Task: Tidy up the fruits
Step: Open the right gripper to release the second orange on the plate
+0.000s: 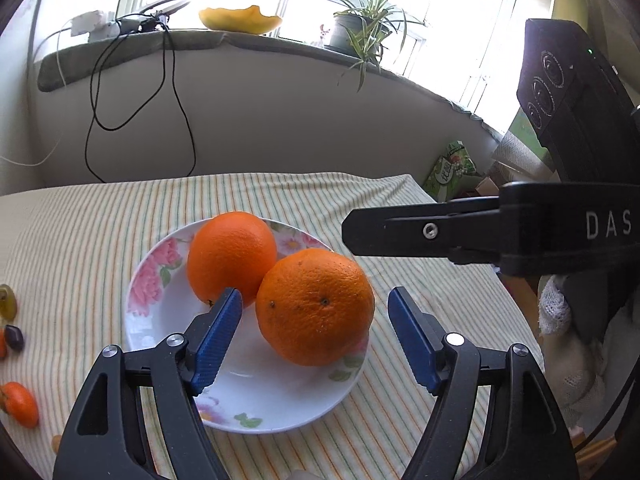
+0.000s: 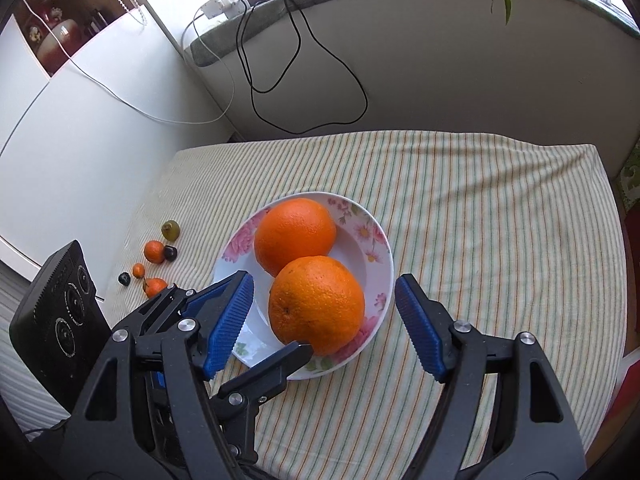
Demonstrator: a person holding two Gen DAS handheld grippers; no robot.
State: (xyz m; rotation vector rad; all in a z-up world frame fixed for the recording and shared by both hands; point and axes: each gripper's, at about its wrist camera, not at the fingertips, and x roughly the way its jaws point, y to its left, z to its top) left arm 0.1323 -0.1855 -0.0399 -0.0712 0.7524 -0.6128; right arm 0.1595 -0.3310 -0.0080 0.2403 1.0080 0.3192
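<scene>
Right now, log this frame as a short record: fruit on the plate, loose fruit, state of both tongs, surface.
plate: floral plate holding two oranges, near orange touching far orange
loose fruit: small orange and dark fruits on the cloth beside the plate
left tongs: open, either side of the near orange, not gripping
right tongs: open, above the plate, holding nothing
surface: striped cloth

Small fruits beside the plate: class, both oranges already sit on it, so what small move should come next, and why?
Probably swing the open left gripper away from the oranges toward the small fruits lying loose on the striped cloth beside the plate. Both grippers are empty, and those fruits look unsorted.
</scene>
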